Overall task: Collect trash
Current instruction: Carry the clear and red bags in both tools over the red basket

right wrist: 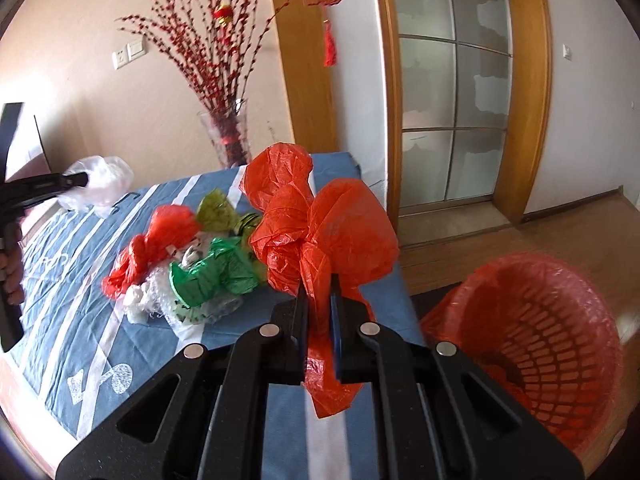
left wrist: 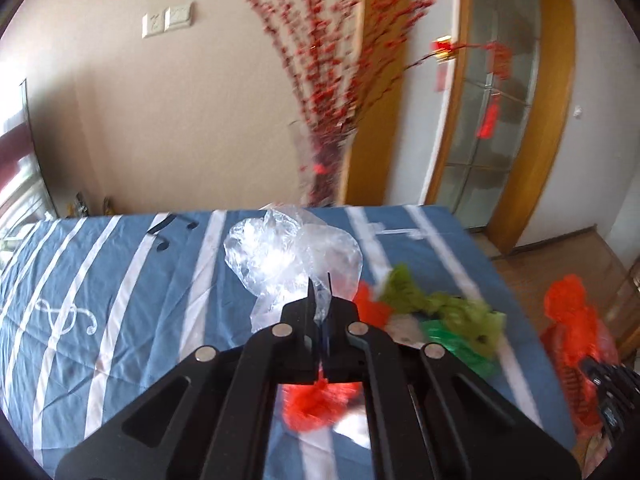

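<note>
My left gripper (left wrist: 320, 282) is shut on a crumpled clear plastic bag (left wrist: 280, 256), held above the blue striped tablecloth (left wrist: 100, 280); the same clear plastic bag (right wrist: 98, 184) shows at the left of the right wrist view. My right gripper (right wrist: 318, 284) is shut on a crumpled red plastic bag (right wrist: 320, 224), lifted over the table's right side. On the cloth lies a pile of trash: a red bag (right wrist: 160, 236), green bags (right wrist: 216, 272) and whitish wrap (right wrist: 144, 296). A red lined trash basket (right wrist: 532, 344) stands on the floor to the right.
A glass vase (right wrist: 230, 136) with red berry branches stands behind the table. A wooden-framed glass door (right wrist: 452, 92) and wood floor (right wrist: 580, 232) lie to the right. A person's hand (right wrist: 10, 268) grips the left tool's handle. The trash basket (left wrist: 572, 332) sits beyond the table's right edge.
</note>
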